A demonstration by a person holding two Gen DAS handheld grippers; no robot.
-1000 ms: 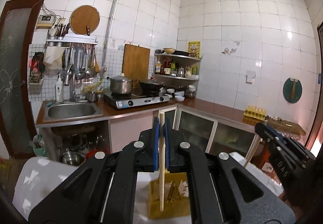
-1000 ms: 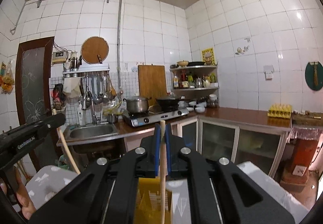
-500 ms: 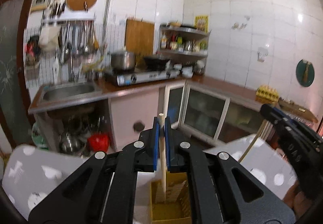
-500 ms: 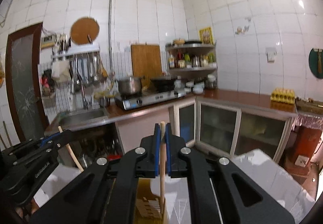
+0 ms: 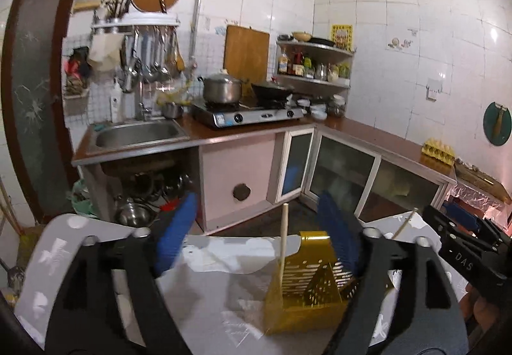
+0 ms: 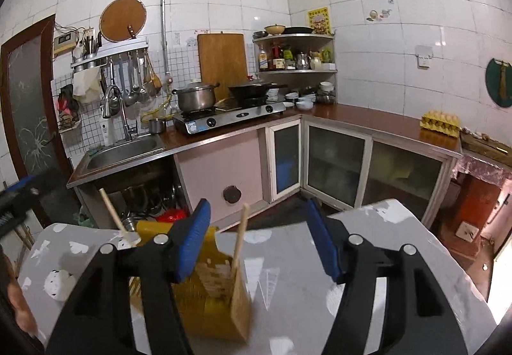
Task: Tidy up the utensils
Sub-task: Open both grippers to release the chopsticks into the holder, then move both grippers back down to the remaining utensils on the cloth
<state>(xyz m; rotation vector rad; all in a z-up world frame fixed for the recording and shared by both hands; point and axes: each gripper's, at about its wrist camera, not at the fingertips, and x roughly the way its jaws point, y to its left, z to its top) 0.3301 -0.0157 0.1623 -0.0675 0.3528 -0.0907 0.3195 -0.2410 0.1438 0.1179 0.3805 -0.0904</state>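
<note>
Both grippers, left (image 5: 256, 246) & right (image 6: 256, 239), earlier pinching a chopstick each, now have jaws opening w/ nothing pressed; both chopsticks (image 5: 283, 243) (image 6: 239, 241) stand tilted in yellow holder (image 5: 307, 287) on table (image 6: 400, 259).

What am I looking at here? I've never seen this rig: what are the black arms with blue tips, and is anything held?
There is no robot. A person holds a two-finger claw in each hand, and a fisheye camera on each looks along its fingers. One picture is from the left claw, the other from the right claw. A yellow holder stands on the grey patterned table cover. Both claws' jaws are opening. A chopstick stands in the holder between the left pads, and a second chopstick between the right pads. Neither is touched, so nothing is held.
</note>
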